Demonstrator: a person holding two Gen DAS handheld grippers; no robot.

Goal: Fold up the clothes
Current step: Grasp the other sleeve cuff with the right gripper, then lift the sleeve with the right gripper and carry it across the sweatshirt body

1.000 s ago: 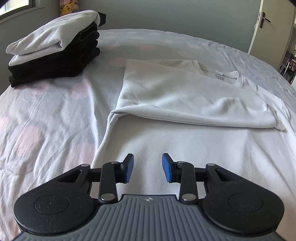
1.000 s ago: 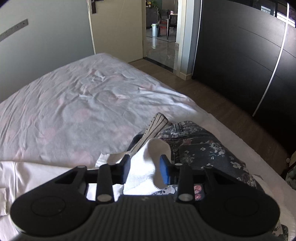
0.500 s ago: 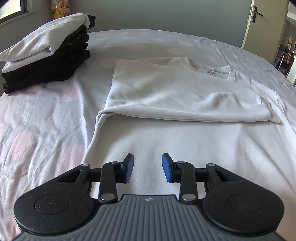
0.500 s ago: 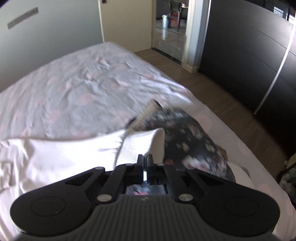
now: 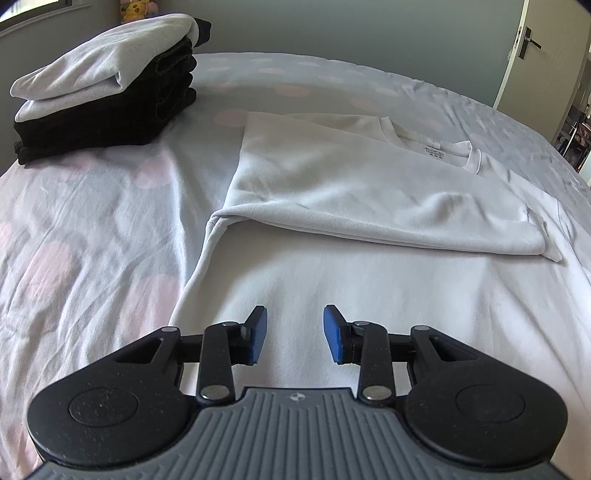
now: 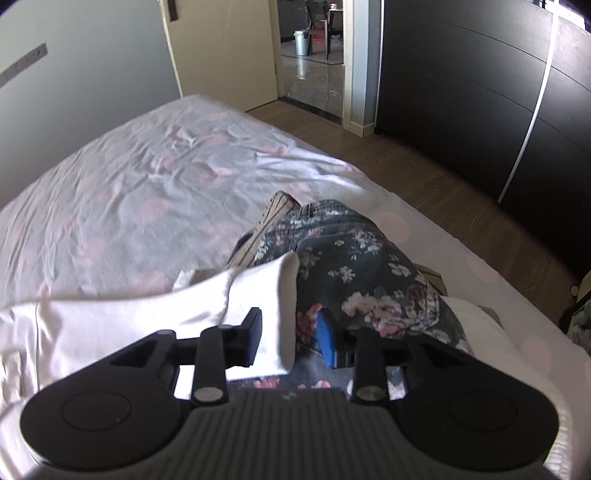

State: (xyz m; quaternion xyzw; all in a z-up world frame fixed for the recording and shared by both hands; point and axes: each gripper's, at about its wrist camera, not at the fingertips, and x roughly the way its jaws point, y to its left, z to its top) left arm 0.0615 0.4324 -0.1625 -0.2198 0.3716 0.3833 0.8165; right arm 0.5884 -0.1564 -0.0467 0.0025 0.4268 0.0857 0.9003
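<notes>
Soft white sweatshirt [image 5: 332, 192], ribbed cuff [image 6: 273, 317] between opening fingers [image 6: 255, 332]

A bed [image 5: 92, 229] with a pale sheet dotted in pink fills both views. Behind it stands a grey-green wall [image 5: 332, 33], with a cream door [image 5: 543, 55] and its dark handle at the right. A yellow plush toy [image 5: 135, 9] sits by the window sill. In the right wrist view, a dark wardrobe [image 6: 480, 92] lines the wooden floor [image 6: 424, 184], and an open doorway [image 6: 314, 55] shows a bin [image 6: 301, 42].
</notes>
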